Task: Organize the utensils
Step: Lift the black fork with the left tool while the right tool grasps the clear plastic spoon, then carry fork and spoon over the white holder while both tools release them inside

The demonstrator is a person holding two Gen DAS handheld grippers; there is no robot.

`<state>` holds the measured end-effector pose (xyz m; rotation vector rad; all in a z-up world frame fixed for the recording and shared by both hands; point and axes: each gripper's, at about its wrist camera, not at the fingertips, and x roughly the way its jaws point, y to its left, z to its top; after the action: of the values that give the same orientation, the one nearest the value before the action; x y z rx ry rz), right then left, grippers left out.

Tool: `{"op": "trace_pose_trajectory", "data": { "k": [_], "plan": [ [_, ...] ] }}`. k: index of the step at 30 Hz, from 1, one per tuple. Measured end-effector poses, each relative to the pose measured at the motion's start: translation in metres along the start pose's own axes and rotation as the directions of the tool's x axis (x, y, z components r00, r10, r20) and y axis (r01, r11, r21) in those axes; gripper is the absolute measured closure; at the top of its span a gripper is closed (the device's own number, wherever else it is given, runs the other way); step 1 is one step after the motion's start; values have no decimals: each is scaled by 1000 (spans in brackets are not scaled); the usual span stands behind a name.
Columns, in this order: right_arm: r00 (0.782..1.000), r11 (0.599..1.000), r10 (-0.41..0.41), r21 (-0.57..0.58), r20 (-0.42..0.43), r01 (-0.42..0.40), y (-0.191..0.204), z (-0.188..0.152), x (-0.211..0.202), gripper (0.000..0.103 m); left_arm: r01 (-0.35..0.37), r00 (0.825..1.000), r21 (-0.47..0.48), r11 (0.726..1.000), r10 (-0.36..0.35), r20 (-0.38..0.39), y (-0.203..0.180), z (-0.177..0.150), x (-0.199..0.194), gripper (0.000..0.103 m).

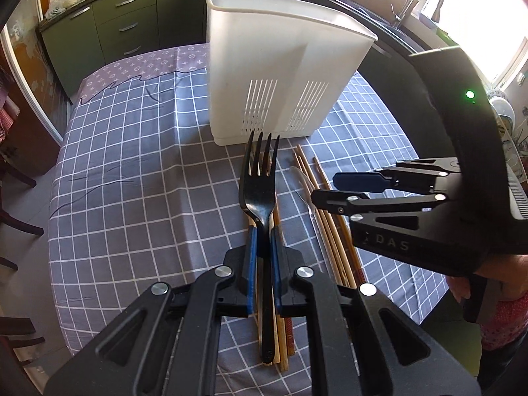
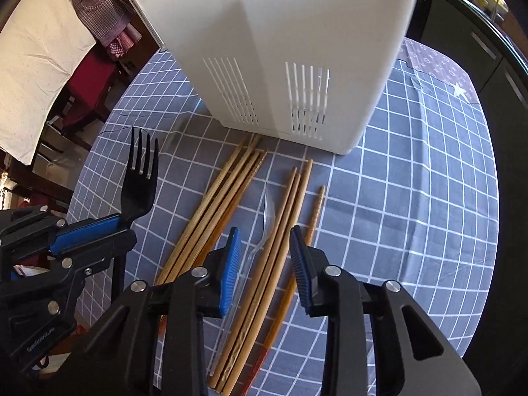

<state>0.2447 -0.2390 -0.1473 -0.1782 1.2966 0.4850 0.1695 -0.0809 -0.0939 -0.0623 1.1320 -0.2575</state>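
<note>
Now left tongs point(image 1: 262, 250) clamp black fork point(image 1: 260, 178), lifted before white holder point(image 1: 280, 76). Right tongs point(image 2: 265, 260) partly open over chopsticks point(image 2: 280, 224), clear spoon point(image 2: 269, 217), gripping nothing. Next: I drop fork into holder.

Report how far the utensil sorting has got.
Done: nothing visibly in the white holder yet; its inside is hidden. In hand: the left gripper clamps the black fork. The right gripper straddles chopsticks and a clear spoon, pads apart. Left: those on the cloth.

Home kitchen: green cabinets point(image 1: 132, 26), faucet point(image 1: 415, 3).
</note>
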Motion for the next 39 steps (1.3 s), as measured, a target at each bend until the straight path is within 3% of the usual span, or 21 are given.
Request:
{"op": "trace_pose_trajectory", "data": {
  "k": [13,20,24,28,32,34,37,39],
  "plan": [
    [998,998,-49,-29,-25,49,5,11,22,98,-1,1000,7,1000,1,8,5,-2,-6,95],
    [991,999,41,-9,124,-40,-2,-5,-27,100,16,998,-19,1000,-15,59,13,5,-22,95],
    [952,995,92,12,293,-100,-9,-19,-77,100,46,985,-19,999,-42,166,13,13,-55,95],
    [868,989,124,16,481,-150,-15,-25,-135,100,64,945,6,998,-63,322,8,29,-96,95],
    [753,990,98,17,650,-143,-24,-26,-191,100,77,862,37,996,-85,499,-1,56,-127,95],
    [709,991,76,26,701,-133,-28,-27,-209,100,59,816,42,997,-72,573,-4,71,-132,95],
    [681,990,72,33,729,-140,-29,-24,-222,100,33,750,8,999,-30,660,-3,94,-127,95],
    [675,991,60,36,735,-128,-29,-23,-225,100,34,728,-19,999,-11,686,2,114,-117,95]
  ]
}}
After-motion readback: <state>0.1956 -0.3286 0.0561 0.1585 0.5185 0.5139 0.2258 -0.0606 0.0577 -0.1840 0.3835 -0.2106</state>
